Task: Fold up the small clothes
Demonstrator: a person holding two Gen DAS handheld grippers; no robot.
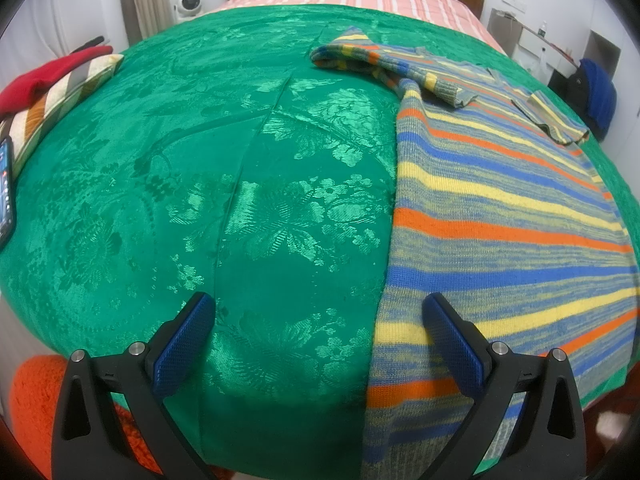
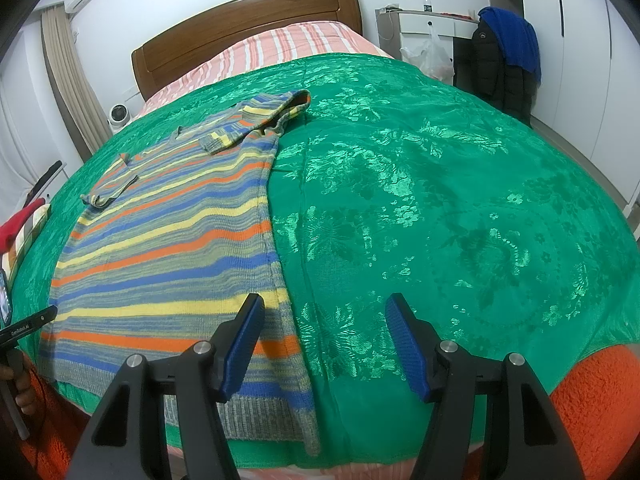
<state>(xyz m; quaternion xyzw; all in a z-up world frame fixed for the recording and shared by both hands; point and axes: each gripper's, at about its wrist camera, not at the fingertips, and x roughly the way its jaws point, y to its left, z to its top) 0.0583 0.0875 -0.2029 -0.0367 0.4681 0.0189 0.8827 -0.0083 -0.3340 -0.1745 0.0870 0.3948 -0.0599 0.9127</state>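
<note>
Striped sweater (image 1: 500, 216) flat on green bedspread (image 1: 200, 200), right half of left-wrist view, left half of right-wrist view; both sleeves folded in over chest. Left gripper (image 1: 320, 312) spread wide, empty, straddling sweater's edge near hem. Right gripper (image 2: 324, 316) spread, empty, straddling opposite edge.

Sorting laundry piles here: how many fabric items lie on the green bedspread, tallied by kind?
Striped sweater: 1
Striped cushion at the bedspread's edge: 1
Red garment on that cushion: 1
Total: 3
</note>
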